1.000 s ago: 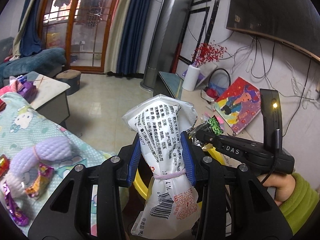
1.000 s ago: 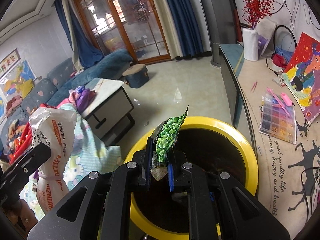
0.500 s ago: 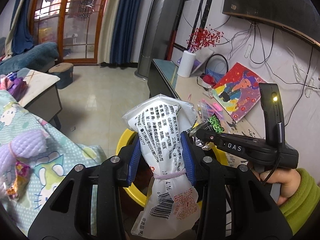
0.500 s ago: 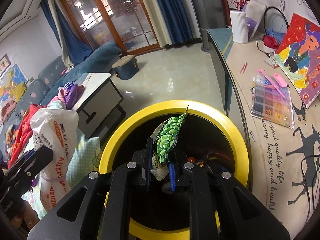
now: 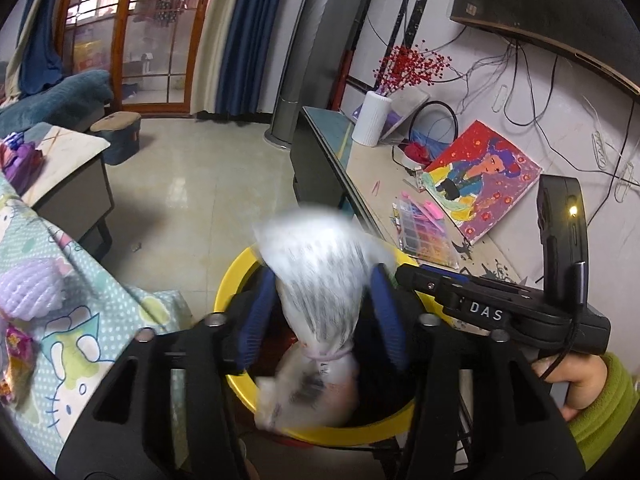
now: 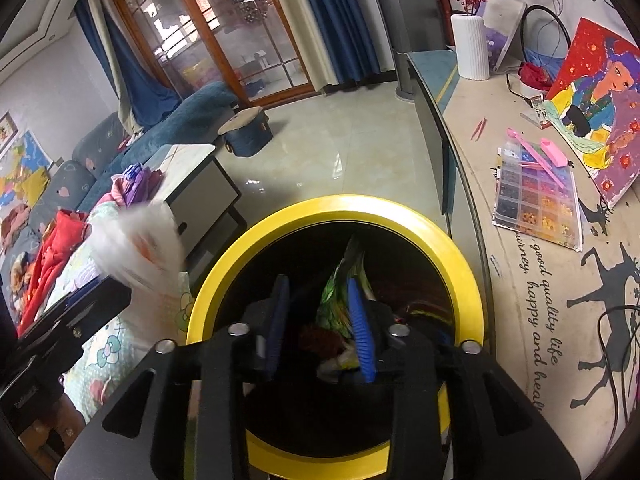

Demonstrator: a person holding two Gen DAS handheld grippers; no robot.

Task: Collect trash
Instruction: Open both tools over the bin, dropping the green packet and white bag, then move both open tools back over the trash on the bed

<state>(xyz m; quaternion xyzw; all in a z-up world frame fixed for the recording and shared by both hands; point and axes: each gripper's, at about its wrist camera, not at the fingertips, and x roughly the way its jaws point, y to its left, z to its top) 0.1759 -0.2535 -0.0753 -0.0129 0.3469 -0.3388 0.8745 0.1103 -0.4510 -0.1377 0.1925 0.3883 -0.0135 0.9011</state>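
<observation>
A black bin with a yellow rim (image 5: pixel 236 280) (image 6: pixel 332 208) stands below both grippers. My left gripper (image 5: pixel 323 276) hangs over it with its jaws opening. A white printed bag (image 5: pixel 316 304), tied with a band and blurred, hangs between the blue pads (image 5: pixel 256 316) with gaps at its narrow neck; its lower end is inside the rim. My right gripper (image 6: pixel 317 282) is over the bin mouth, jaws also opening. A green wrapper (image 6: pixel 340 296) leans loose against the right pad (image 6: pixel 360 328). The right gripper's body (image 5: pixel 480 308) shows in a hand with a green sleeve.
A low bench (image 6: pixel 472 128) runs along the right with a bead box (image 6: pixel 536 208), a painting (image 6: pixel 600 92) and a white vase (image 6: pixel 470 46). A cartoon-print cloth (image 5: pixel 60 280) with candy wrappers lies at left. A grey side table (image 6: pixel 200 192) stands behind, with tiled floor (image 5: pixel 200 168) beyond.
Both pairs of jaws have spread. The white bag has slipped lower and blurred, and the green wrapper has sunk between the right pads. Both grippers have come further over the bin.
</observation>
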